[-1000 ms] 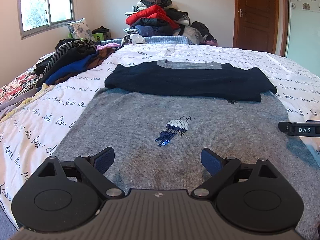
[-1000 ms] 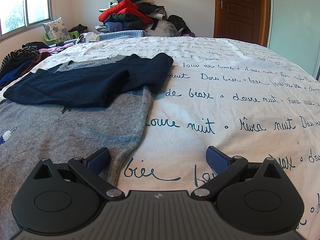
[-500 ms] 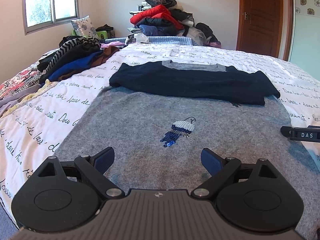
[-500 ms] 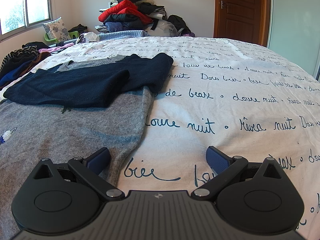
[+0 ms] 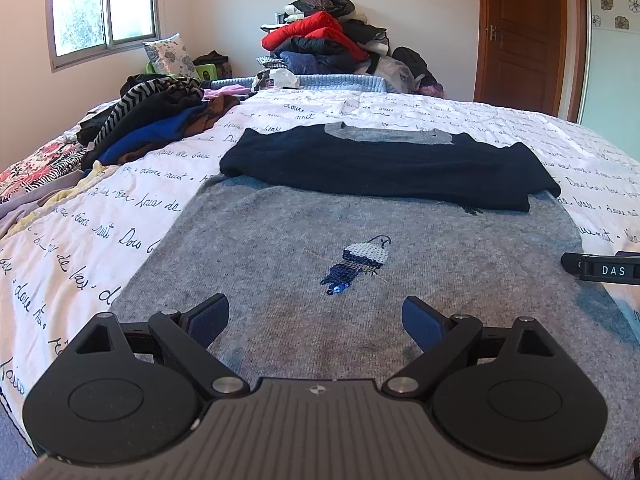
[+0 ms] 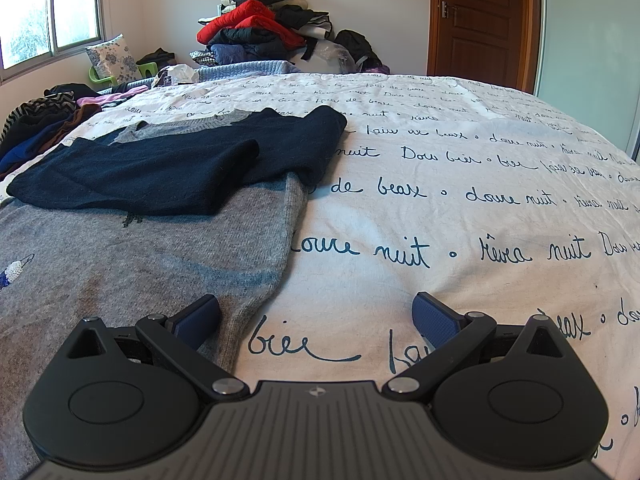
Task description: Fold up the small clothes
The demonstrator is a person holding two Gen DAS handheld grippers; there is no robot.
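A grey sweater point(image 5: 360, 280) lies flat on the bed point(image 6: 480, 200), its navy sleeves point(image 5: 380, 168) folded across the chest. Left tool point(image 5: 316, 318), fingers spread, hovers over the sweater's hem, holding nothing. Right tool point(image 6: 316, 318), fingers likewise spread and empty, straddles the sweater's side edge near the hem. A heap of clothes point(image 5: 152, 120) sits along the bed's left edge; another pile point(image 5: 328, 40) stands beyond the far edge.
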